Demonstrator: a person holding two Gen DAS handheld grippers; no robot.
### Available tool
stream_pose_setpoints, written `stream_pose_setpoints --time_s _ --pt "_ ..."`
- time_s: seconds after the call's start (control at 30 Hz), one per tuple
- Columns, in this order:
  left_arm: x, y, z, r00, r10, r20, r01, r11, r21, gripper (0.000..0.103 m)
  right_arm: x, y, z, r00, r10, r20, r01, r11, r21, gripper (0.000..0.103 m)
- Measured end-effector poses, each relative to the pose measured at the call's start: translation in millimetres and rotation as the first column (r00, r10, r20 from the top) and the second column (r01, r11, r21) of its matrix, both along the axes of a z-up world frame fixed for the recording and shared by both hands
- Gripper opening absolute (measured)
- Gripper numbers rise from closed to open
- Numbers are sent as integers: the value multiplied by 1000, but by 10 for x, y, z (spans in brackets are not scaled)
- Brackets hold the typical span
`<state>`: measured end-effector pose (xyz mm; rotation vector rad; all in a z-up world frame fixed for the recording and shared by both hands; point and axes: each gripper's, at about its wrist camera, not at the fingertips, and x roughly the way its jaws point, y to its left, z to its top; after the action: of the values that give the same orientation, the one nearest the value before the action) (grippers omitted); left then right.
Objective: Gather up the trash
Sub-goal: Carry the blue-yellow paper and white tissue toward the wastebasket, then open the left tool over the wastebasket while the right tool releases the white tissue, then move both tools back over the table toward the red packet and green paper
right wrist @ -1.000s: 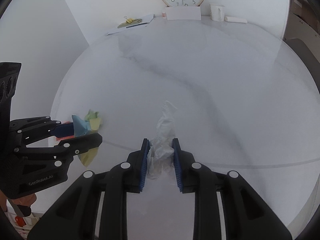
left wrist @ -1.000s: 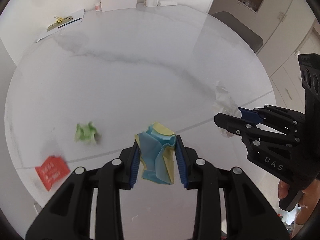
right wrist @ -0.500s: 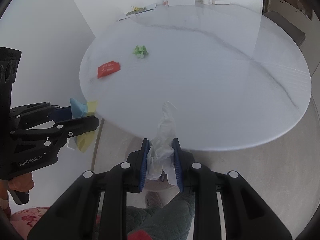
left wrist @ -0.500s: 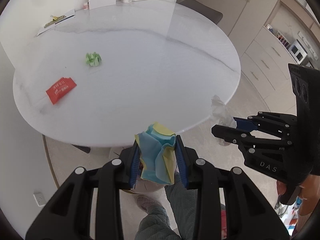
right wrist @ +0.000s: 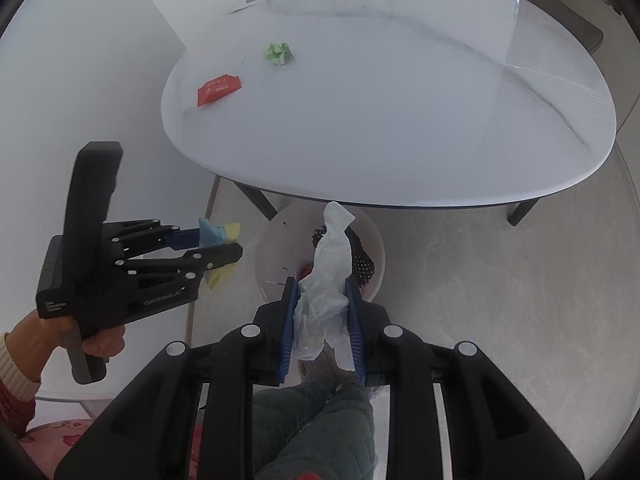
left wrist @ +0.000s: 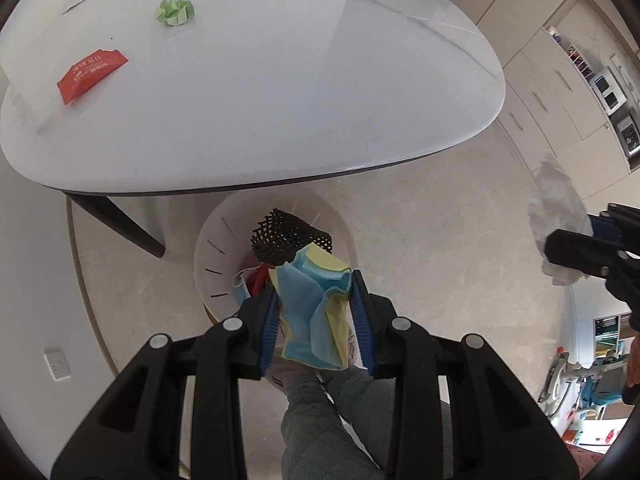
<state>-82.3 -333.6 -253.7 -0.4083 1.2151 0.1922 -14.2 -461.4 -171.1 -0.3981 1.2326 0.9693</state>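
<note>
Your left gripper [left wrist: 316,320] pinches one blue-and-yellow paper wad [left wrist: 314,312] above the white bin [left wrist: 224,240]; your right gripper [right wrist: 322,326] pinches one white tissue [right wrist: 326,280] there. Two scraps lie on the table [left wrist: 300,80]: one red packet [left wrist: 90,74], one green wad [left wrist: 175,11].

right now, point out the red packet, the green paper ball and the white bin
red packet [left wrist: 93,75], left wrist view, middle of the wrapper
green paper ball [left wrist: 175,11], left wrist view, its crumpled centre
white bin [left wrist: 218,240], left wrist view, inner wall

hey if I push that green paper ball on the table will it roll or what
The green paper ball looks crumpled and angular, so it would probably skid and tumble a little, not roll far. It seems very light and the table looks glossy, so a nudge may send it sliding. Soft: a gripper would likely squash it.
</note>
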Motion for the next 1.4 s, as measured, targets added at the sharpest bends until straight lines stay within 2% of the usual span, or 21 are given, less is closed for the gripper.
stream_pose_setpoints --time_s 0.1,0.17,0.23,0.27,0.4,0.5,0.73,0.8,0.93,1.07,1.17,1.23,1.3,1.4 --pt "61 -22 -117 1000 1 -8 -1 1000 7 32 11 19 -69 1000 17 -10 -17 1000 -19 27" --pt "111 -18 -198 1000 4 -12 -3 1000 12 37 23 30 -117 999 30 -13 -31 999 -32 27" --pt "146 -16 -289 1000 4 -24 -4 1000 6 57 45 45 -153 999 37 -16 -38 999 -36 27" --pt "163 -13 -332 1000 8 -25 -8 1000 10 62 56 42 -170 999 40 -19 -41 999 -36 27" --pt "243 5 -455 999 9 -51 -9 1000 9 65 76 99 -227 997 72 -23 -73 996 -44 28" --pt "259 30 -425 998 21 -56 -21 1000 9 66 97 136 -262 996 90 -25 -91 995 -49 28" --pt "93 55 23 996 84 -34 -82 996 46 71 142 72 -221 991 132 -33 -132 991 -18 28" --pt "-23 43 226 993 112 -22 -110 992 62 78 121 61 -216 987 158 -26 -158 987 -5 28" --pt "-314 -5 681 982 190 6 -189 972 141 87 6 63 -326 974 226 -20 -226 974 24 28" --pt "-551 -11 972 958 284 48 -288 949 128 90 -89 173 -569 963 266 -54 -264 964 44 29" --pt "-589 -16 1049 944 324 60 -329 934 142 90 -144 290 -762 953 294 -66 -292 955 40 37" --pt "-577 -7 1032 939 340 54 -344 926 152 90 -160 363 -876 950 304 -70 -303 953 31 56" --pt "-546 17 985 935 353 38 -355 923 150 90 -161 424 -965 951 304 -56 -303 953 10 68" --pt "-520 44 967 928 370 37 -372 917 148 90 -144 464 -1021 951 303 -62 -304 953 6 70"
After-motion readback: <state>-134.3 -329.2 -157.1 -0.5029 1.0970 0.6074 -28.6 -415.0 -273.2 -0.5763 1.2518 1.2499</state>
